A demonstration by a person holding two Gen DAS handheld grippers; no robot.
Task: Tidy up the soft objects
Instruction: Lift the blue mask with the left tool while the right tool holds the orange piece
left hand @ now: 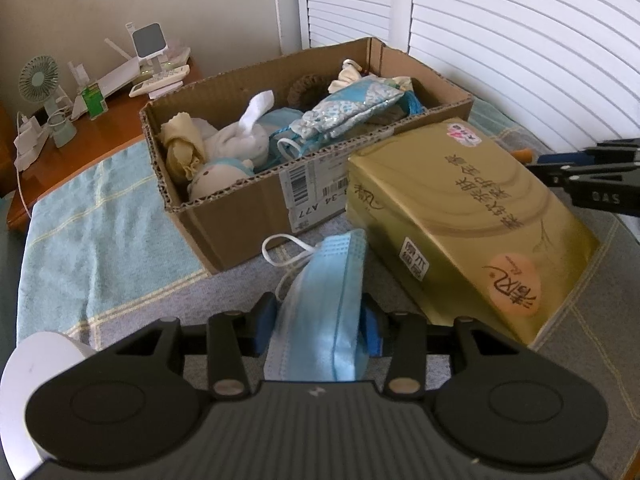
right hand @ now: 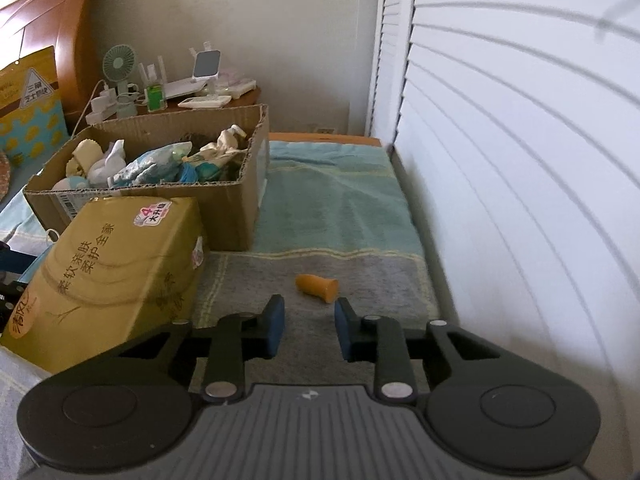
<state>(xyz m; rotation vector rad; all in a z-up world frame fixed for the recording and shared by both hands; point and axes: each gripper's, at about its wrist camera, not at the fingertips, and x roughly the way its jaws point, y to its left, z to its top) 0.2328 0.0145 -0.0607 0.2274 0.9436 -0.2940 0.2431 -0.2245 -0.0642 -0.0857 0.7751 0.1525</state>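
My left gripper (left hand: 320,308) is shut on a folded light-blue face mask (left hand: 328,280), held just above the bed, with its white ear loops hanging toward the cardboard box (left hand: 240,216). Inside the box lie a plush rabbit (left hand: 232,140), a blue patterned pouch (left hand: 348,112) and other soft items. A gold tissue pack (left hand: 460,220) leans against the box's front. In the right wrist view my right gripper (right hand: 310,308) has its jaws drawn in to a narrow gap with nothing between them. It sits just short of a small orange rubber piece (right hand: 318,286) on the blanket.
The bed has a teal and grey blanket (right hand: 340,200). White louvred doors (right hand: 520,160) run along the right side. A wooden nightstand (left hand: 100,136) behind the box carries a small fan (left hand: 40,80) and chargers. A yellow bag (right hand: 28,96) leans on the headboard.
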